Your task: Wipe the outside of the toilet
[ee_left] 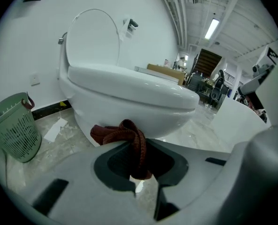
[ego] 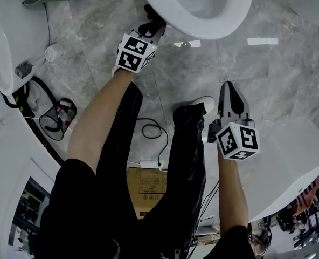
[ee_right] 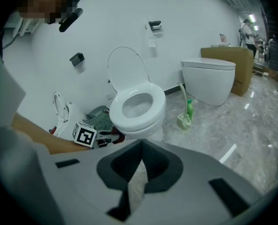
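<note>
We see the toilet [ego: 202, 15] bowl's lower outer wall with a dark red cloth [ee_left: 125, 135] against it, pinched in the closed left hand-held gripper [ego: 150, 23]. Bare floor [ego: 278, 74] lies open right of the bowl. The right hand-held gripper [ego: 228, 88] hangs there, jaws together, empty.

head view: toilet [ego: 197, 15] cut off by the top edge; its bowl hides the fingers of the left gripper [ee_left: 138, 175].

Sanitaryware showroom: toilet [ee_right: 138, 108], second toilet [ee_right: 209, 81], cardboard box [ee_right: 244, 71], marble floor [ee_right: 242, 125].
</note>
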`<action>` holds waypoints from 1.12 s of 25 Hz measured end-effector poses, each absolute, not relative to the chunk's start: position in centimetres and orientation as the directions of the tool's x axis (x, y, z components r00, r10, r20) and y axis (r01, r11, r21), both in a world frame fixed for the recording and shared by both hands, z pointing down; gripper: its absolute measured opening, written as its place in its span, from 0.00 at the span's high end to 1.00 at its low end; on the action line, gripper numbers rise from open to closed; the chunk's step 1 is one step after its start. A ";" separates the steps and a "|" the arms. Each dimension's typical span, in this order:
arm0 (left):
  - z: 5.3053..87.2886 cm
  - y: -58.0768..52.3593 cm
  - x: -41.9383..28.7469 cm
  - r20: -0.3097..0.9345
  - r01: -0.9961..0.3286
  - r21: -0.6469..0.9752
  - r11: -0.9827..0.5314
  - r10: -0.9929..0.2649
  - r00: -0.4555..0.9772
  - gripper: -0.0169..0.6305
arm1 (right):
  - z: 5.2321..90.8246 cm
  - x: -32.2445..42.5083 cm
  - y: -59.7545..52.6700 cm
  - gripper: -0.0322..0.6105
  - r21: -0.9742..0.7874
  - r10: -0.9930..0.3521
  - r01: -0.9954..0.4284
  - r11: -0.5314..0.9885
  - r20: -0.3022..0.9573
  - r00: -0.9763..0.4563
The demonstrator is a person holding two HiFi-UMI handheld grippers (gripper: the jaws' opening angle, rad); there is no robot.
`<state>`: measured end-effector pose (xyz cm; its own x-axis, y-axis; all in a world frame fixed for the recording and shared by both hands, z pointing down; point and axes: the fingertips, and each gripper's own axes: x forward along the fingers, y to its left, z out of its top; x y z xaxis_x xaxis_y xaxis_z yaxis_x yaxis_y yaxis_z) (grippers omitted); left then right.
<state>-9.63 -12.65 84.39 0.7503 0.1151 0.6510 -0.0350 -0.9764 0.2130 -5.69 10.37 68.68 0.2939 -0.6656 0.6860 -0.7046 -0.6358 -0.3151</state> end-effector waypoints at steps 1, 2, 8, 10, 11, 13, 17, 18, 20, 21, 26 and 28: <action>84.4 -12.0 -9.6 0.656 -0.047 0.210 -0.977 0.105 0.747 0.87 | 68.6 -5.4 11.1 0.95 -0.318 -0.668 -0.705 -0.634 0.684 0.293; 84.4 -11.3 -9.5 0.661 -0.056 0.204 -0.977 0.096 0.744 0.87 | 68.6 -5.2 11.8 0.95 -0.318 -0.669 -0.707 -0.632 0.684 0.290; 84.7 -7.1 -8.3 0.684 -0.113 0.193 -0.975 0.051 0.728 0.87 | 68.3 -3.0 15.9 0.95 -0.318 -0.673 -0.722 -0.615 0.688 0.271; 84.9 -5.5 -7.8 0.691 -0.108 0.193 -0.975 0.057 0.720 0.87 | 68.5 -2.4 17.1 0.95 -0.322 -0.676 -0.725 -0.609 0.689 0.262; 85.0 -4.3 -7.5 0.695 -0.090 0.190 -0.978 0.069 0.716 0.87 | 68.6 -2.1 17.7 0.95 -0.325 -0.678 -0.727 -0.605 0.689 0.256; 84.8 -1.8 -6.5 0.693 -0.045 0.189 -0.981 0.101 0.714 0.87 | 68.3 -1.6 18.8 0.95 -0.329 -0.684 -0.733 -0.595 0.687 0.247; 83.6 1.7 -4.8 0.677 -0.055 0.243 -0.969 0.129 0.725 0.87 | 67.4 -0.4 20.4 0.95 -0.336 -0.698 -0.741 -0.582 0.674 0.242; 83.2 2.4 -4.6 0.676 -0.064 0.253 -0.965 0.129 0.726 0.87 | 67.0 0.1 20.7 0.95 -0.339 -0.702 -0.742 -0.578 0.670 0.242; 82.1 3.6 -4.9 0.679 -0.075 0.261 -0.962 0.128 0.723 0.87 | 65.9 1.1 21.3 0.95 -0.342 -0.715 -0.751 -0.565 0.657 0.238; 81.4 4.2 -5.3 0.685 -0.080 0.262 -0.962 0.127 0.717 0.87 | 65.1 1.5 21.6 0.95 -0.344 -0.721 -0.756 -0.556 0.652 0.234; 74.6 4.7 -8.6 0.713 -0.173 0.238 -0.956 0.051 0.699 0.87 | 60.2 3.0 23.1 0.95 -0.364 -0.743 -0.768 -0.527 0.637 0.207; 70.2 4.0 -9.9 0.712 -0.255 0.231 -0.939 -0.016 0.702 0.87 | 57.8 3.2 23.5 0.95 -0.369 -0.751 -0.778 -0.508 0.631 0.191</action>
<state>-9.95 4.01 70.24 0.7020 -0.0161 0.7120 -0.2555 -0.9389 0.2307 3.19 23.46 57.77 0.1914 -0.7514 0.6314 -0.7780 -0.5084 -0.3692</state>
